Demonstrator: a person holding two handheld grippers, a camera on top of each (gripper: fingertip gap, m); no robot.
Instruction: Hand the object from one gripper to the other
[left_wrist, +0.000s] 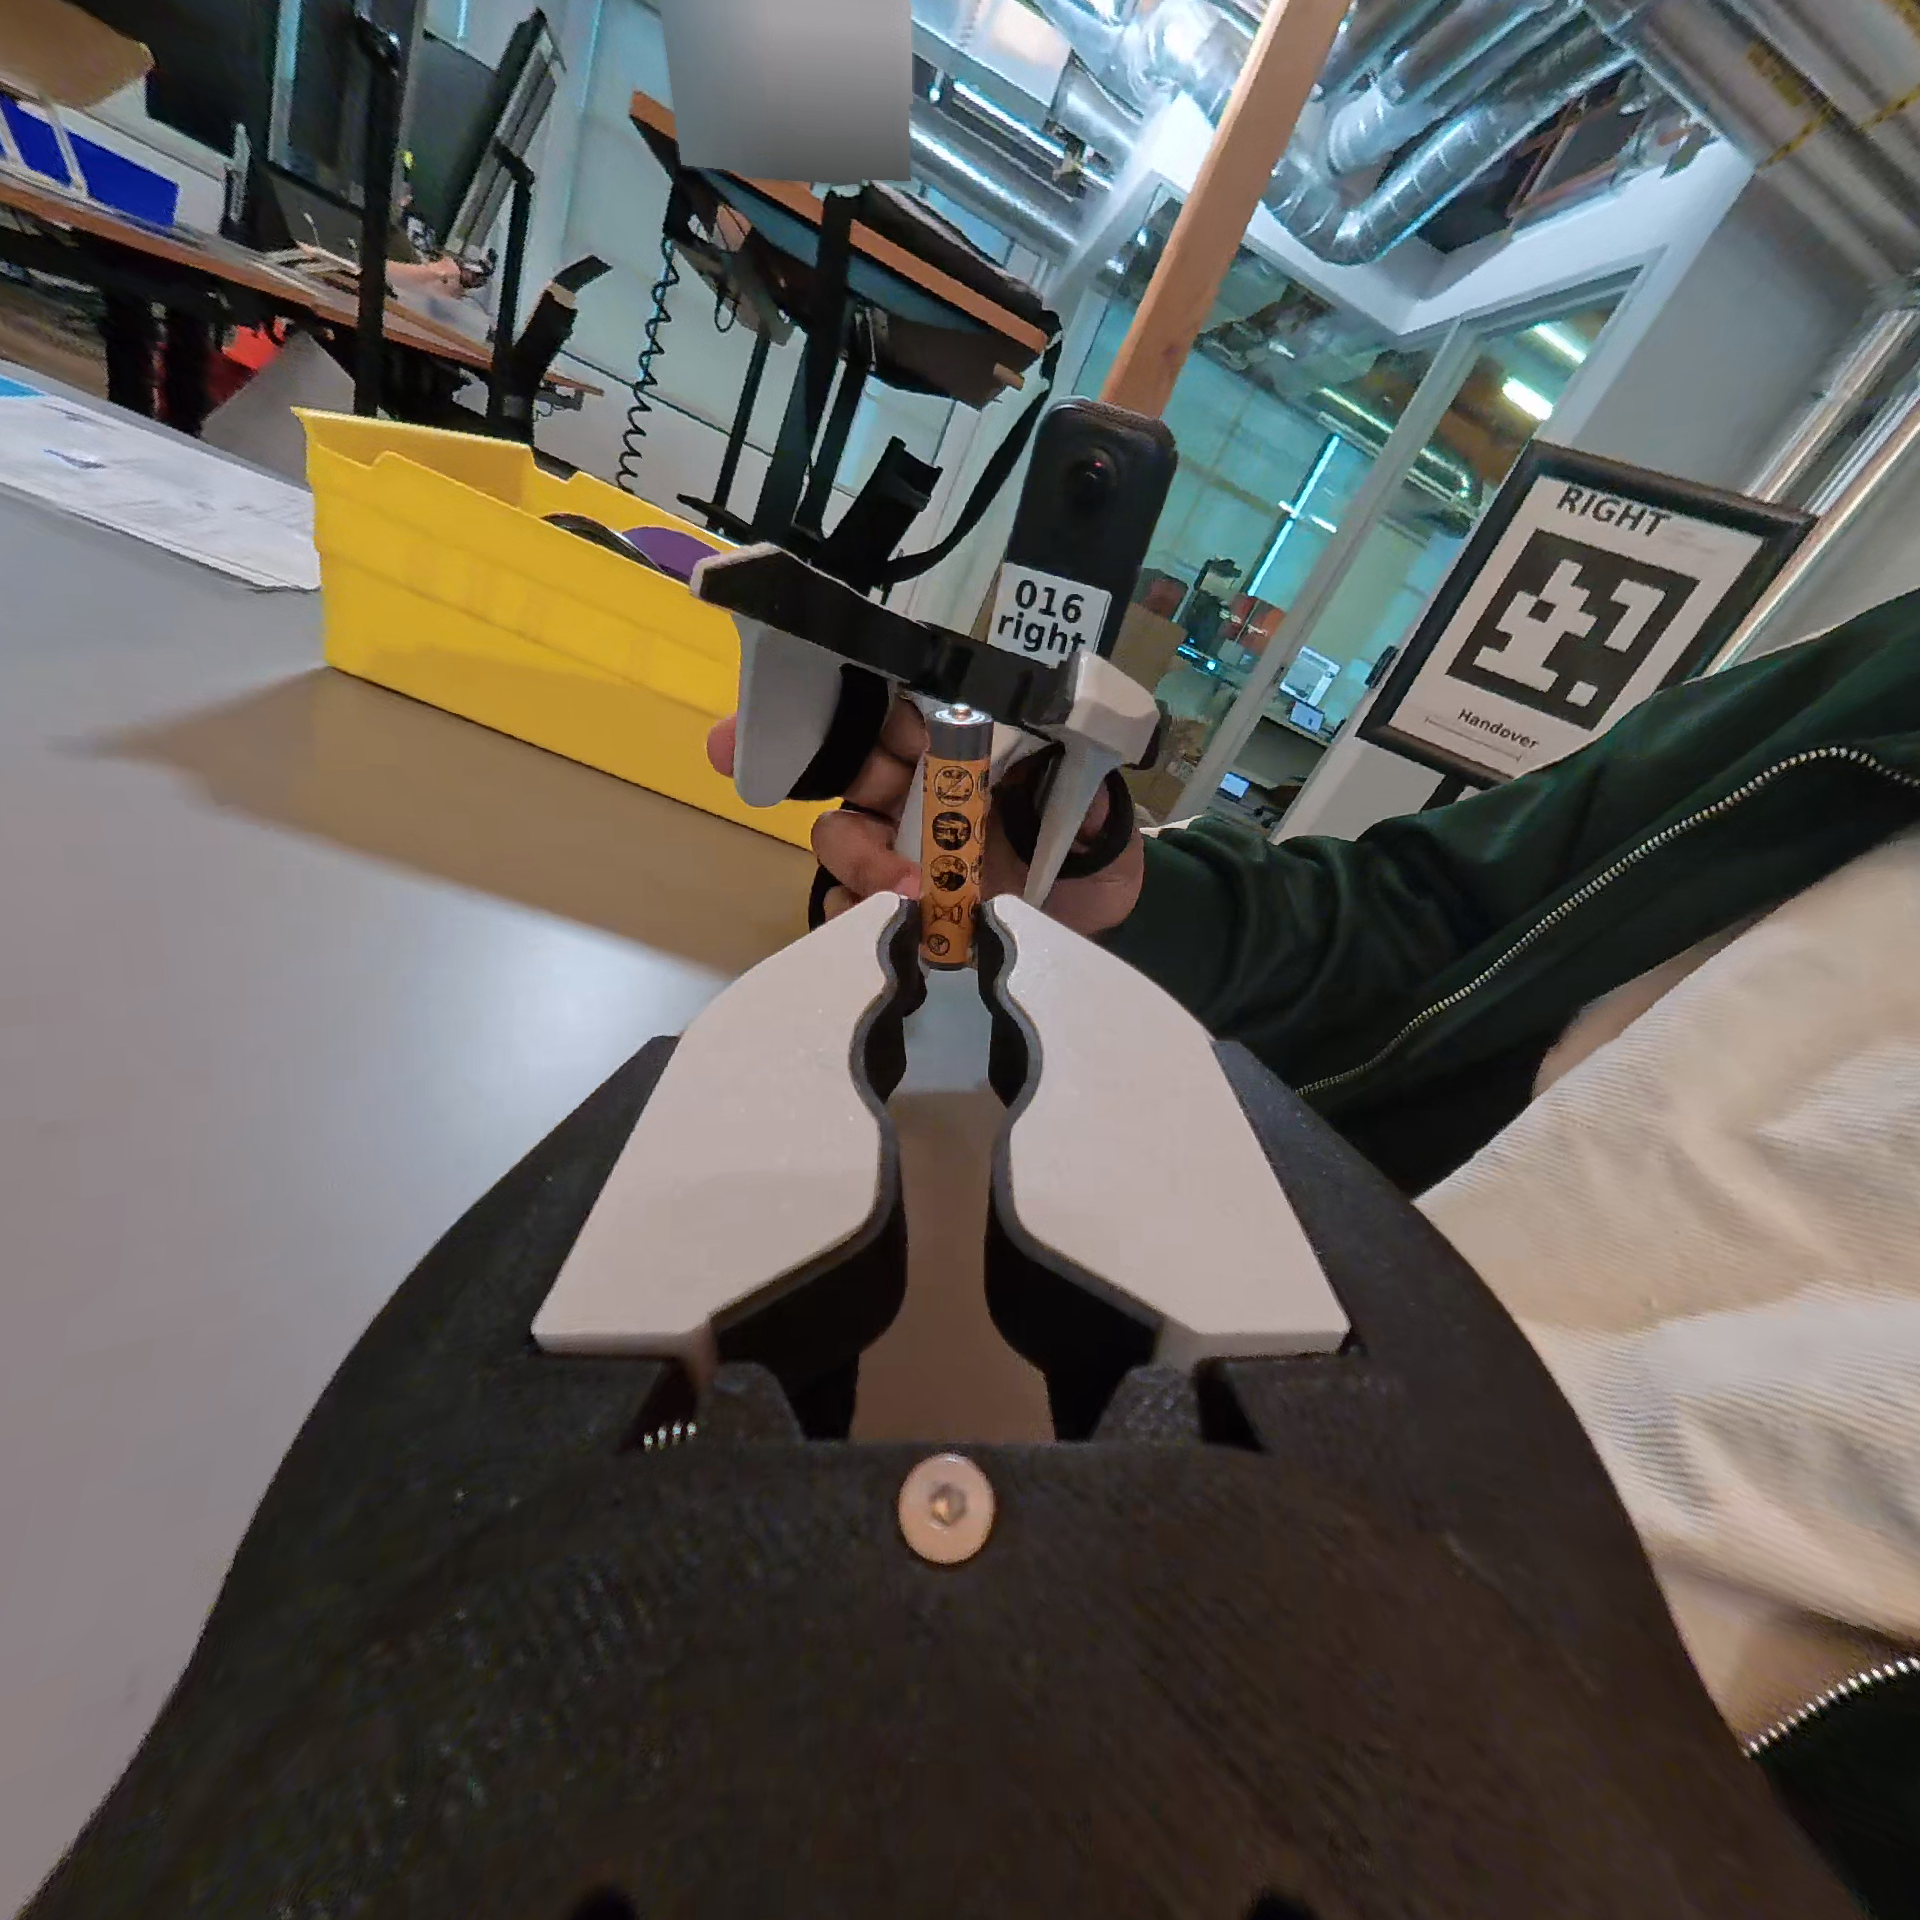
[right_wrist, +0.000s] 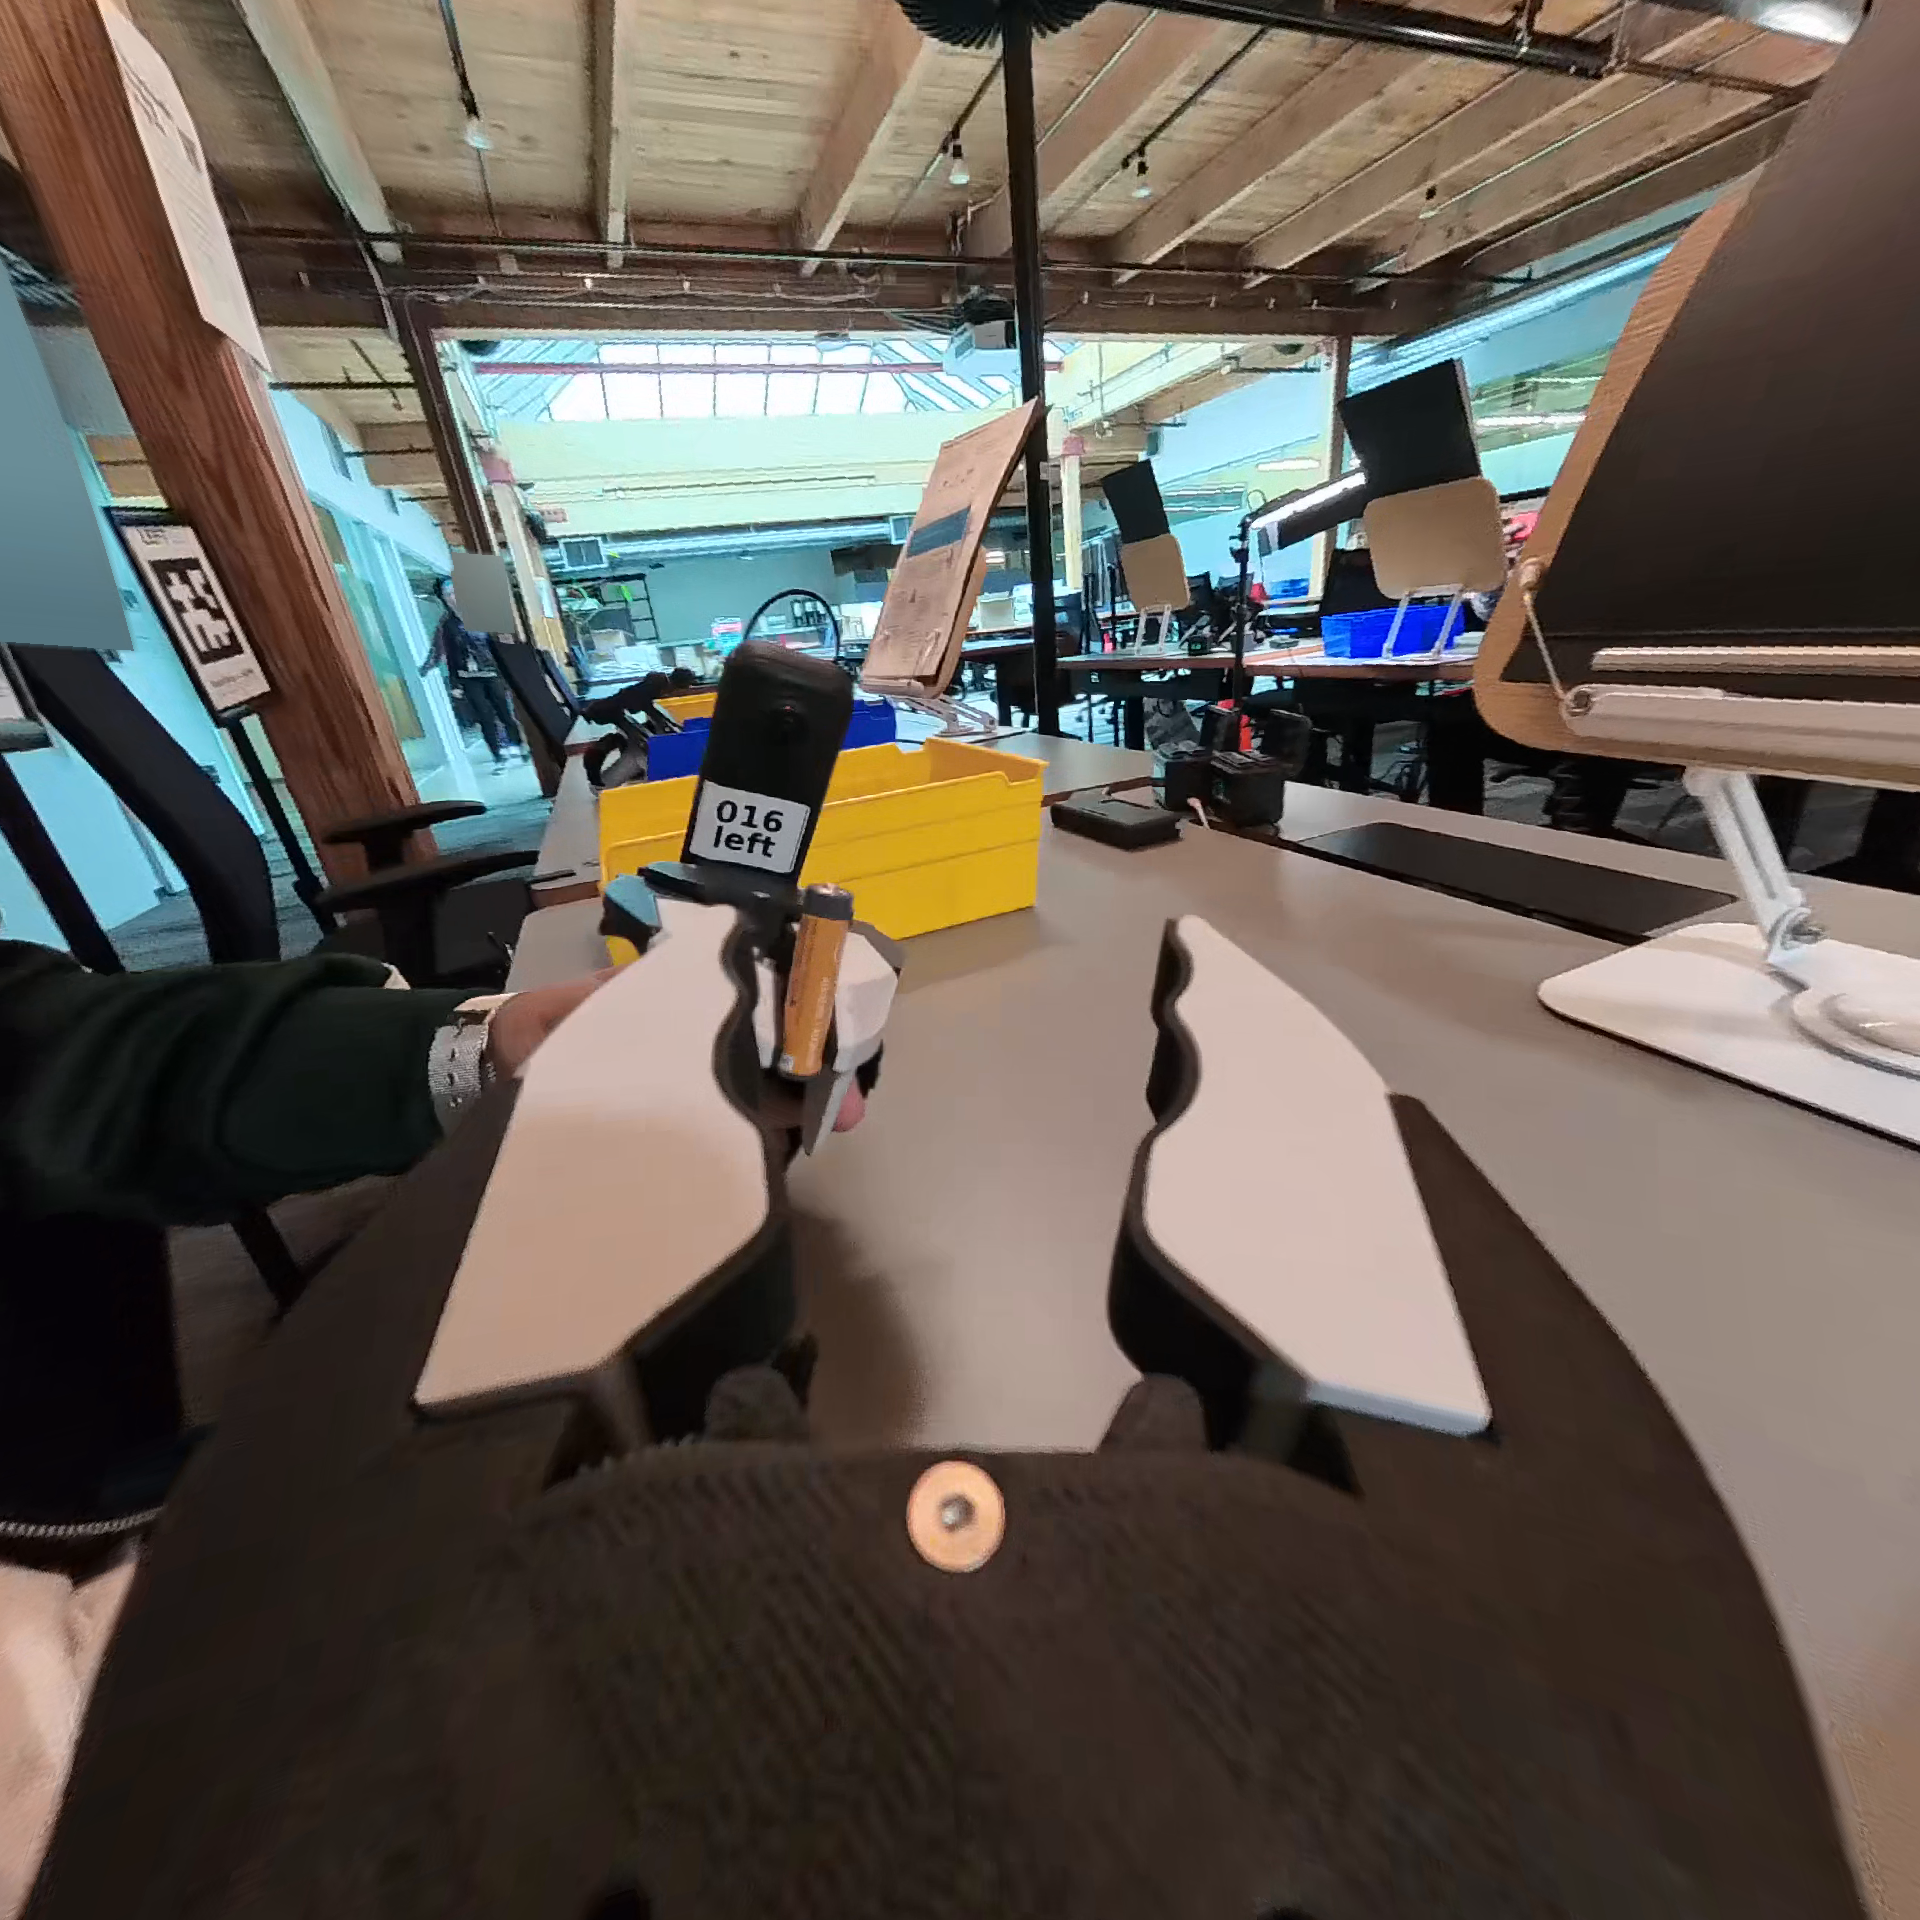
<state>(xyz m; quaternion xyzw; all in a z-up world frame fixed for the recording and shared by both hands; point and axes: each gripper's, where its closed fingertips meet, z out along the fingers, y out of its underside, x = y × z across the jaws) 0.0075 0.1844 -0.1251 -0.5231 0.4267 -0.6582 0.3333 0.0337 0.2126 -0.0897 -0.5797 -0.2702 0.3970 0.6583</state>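
Observation:
An orange and black battery (left_wrist: 951, 831) stands upright above the grey table (left_wrist: 260, 935). My left gripper (left_wrist: 945, 914) is shut on its lower end. My right gripper (left_wrist: 925, 758) faces it from behind, held by a hand, with its fingers spread on either side of the battery's upper part. In the right wrist view my right gripper (right_wrist: 951, 940) is open wide. The battery (right_wrist: 816, 966) sits just inside its left finger (right_wrist: 644, 1091), and I cannot tell whether they touch. The left gripper (right_wrist: 821, 1049) grips the battery from below.
A yellow bin (left_wrist: 499, 582) stands on the table behind the grippers and also shows in the right wrist view (right_wrist: 935, 831). A white stand (right_wrist: 1714, 997) with a board is at the right. A green sleeve (left_wrist: 1455, 883) reaches in from the right. Spacing between my two grippers at the tips: around 5 centimeters.

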